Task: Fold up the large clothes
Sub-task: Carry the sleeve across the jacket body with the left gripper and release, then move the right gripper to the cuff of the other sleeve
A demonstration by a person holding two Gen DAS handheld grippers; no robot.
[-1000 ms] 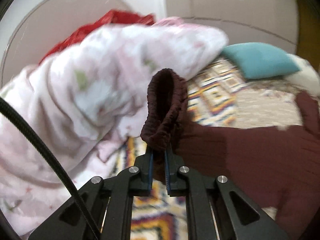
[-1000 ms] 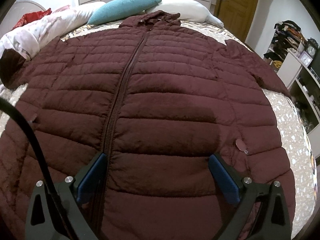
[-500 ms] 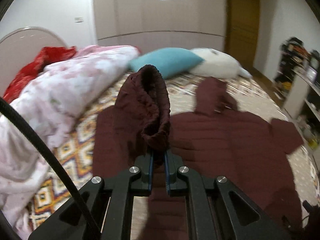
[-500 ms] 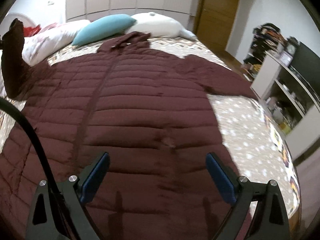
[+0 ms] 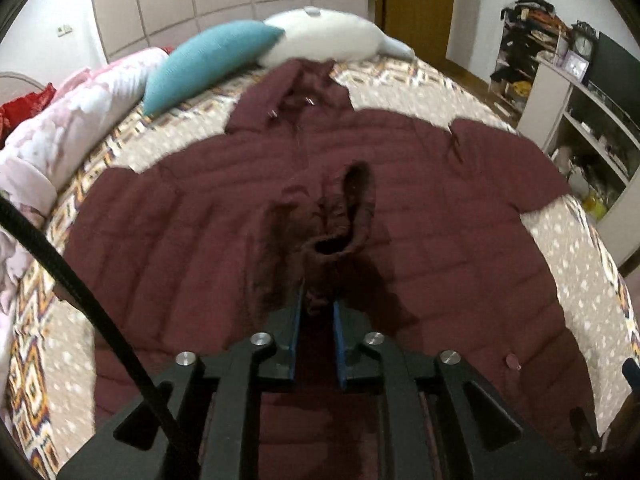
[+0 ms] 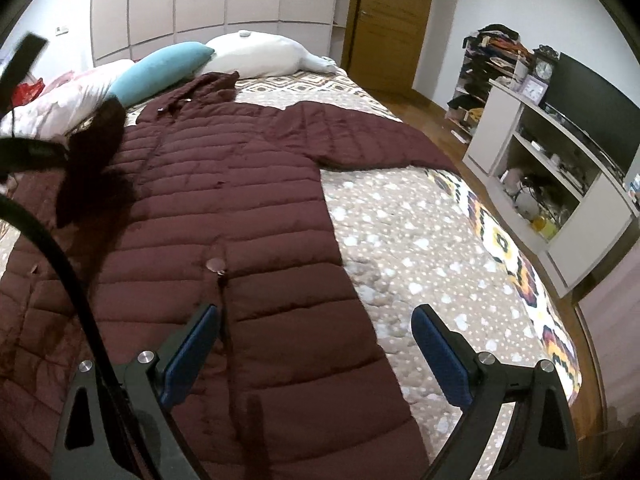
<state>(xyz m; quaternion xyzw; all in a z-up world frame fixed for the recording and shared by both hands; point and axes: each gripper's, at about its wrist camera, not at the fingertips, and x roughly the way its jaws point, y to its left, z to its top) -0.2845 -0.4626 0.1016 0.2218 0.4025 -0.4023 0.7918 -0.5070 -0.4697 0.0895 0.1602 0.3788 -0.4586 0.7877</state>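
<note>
Left wrist view shows the left tongs [image 5: 316, 312] pinching the cuff of a sleeve [image 5: 340, 216] of the dark red quilted jacket [image 5: 440, 240]. The blue pads are close together with the fabric between them, and the sleeve is lifted above the chest of the jacket. The jacket lies front side up on the bed [image 5: 568, 248], which has a patterned cover; its hood points toward a teal pillow [image 5: 208, 64] and a white pillow [image 5: 328, 36]. A pink and white blanket [image 5: 68, 120] is bunched at the left edge of the bed.

In the right wrist view, the right tongs [image 6: 316, 344] are spread wide and hold nothing. They hang above the lower right edge of the jacket [image 6: 248, 208], and the other sleeve [image 6: 360, 136] lies stretched out on the bed cover [image 6: 420, 232]. The raised sleeve appears at the far left as a dark, blurred shape. A white shelf unit [image 6: 560, 184] stands beside the bed.
</note>
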